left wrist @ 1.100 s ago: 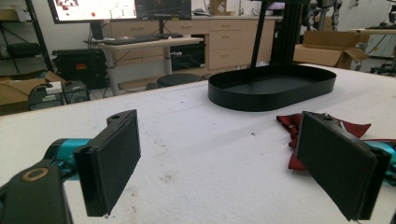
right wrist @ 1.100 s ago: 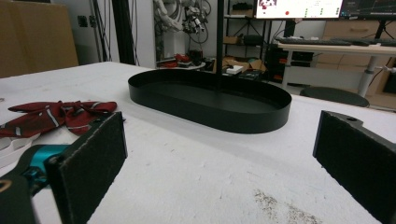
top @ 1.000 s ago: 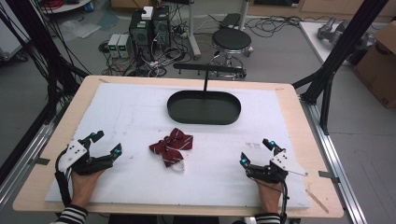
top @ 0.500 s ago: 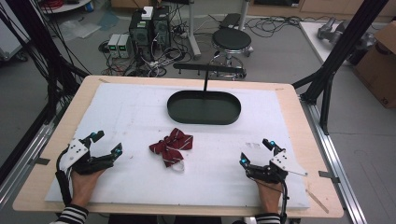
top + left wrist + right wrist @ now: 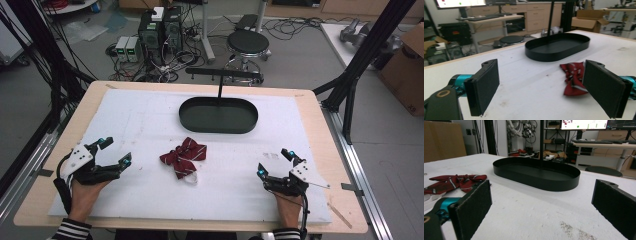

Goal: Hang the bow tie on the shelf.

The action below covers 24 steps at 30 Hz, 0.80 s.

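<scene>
The red striped bow tie [image 5: 183,157] lies on the white tabletop [image 5: 150,120] between the left claw [image 5: 114,152] and right claw [image 5: 274,162], both wide and empty, with the black tray [image 5: 218,115] beyond it.

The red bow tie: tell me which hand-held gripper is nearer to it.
Left. The left hand-held gripper rests open just to the left of the red bow tie; the right hand-held gripper sits open farther off to its right.
</scene>
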Each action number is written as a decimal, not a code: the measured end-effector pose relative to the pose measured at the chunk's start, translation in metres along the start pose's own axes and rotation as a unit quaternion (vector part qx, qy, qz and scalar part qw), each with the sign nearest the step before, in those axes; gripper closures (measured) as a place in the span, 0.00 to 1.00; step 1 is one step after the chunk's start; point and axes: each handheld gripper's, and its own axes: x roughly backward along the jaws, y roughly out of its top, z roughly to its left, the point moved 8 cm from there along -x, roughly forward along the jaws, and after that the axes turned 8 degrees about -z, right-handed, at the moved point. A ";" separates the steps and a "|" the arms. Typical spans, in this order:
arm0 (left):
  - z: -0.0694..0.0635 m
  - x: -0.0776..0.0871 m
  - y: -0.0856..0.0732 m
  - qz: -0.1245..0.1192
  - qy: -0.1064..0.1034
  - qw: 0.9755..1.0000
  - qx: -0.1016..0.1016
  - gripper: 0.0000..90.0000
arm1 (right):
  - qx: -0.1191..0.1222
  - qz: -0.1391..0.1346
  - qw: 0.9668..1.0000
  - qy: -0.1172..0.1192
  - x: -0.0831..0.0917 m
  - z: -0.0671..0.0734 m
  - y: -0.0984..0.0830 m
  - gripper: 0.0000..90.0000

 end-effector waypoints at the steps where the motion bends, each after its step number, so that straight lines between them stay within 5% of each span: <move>1: -0.005 -0.003 0.009 0.008 -0.011 1.000 -0.005 0.16 | -0.001 0.001 1.000 -0.001 0.000 0.000 0.000 0.02; 6: -0.015 -0.006 0.027 0.022 -0.021 1.000 0.007 0.16 | 0.000 0.001 1.000 -0.001 0.000 0.001 0.000 0.02; 13: -0.040 -0.016 0.048 0.043 -0.070 0.996 -0.028 0.17 | 0.000 0.001 1.000 -0.001 0.000 0.001 0.000 0.02; 16: -0.052 -0.023 0.048 0.059 -0.100 0.992 -0.040 0.20 | -0.002 0.002 1.000 -0.002 0.000 0.001 0.000 0.02; 17: -0.062 -0.027 0.046 0.072 -0.122 0.989 -0.047 0.20 | 0.000 0.001 1.000 -0.002 0.000 0.000 0.000 0.02; 18: -0.062 -0.027 0.046 0.072 -0.122 0.989 -0.047 0.20 | 0.000 0.001 1.000 -0.002 0.000 0.000 0.000 0.02; 20: -0.078 -0.035 0.042 0.085 -0.147 0.984 -0.051 0.20 | -0.001 0.002 1.000 -0.001 0.000 0.001 0.000 0.02; 24: -0.091 -0.044 0.038 0.096 -0.168 0.980 -0.053 0.21 | -0.002 0.002 1.000 0.000 0.000 0.001 0.000 0.02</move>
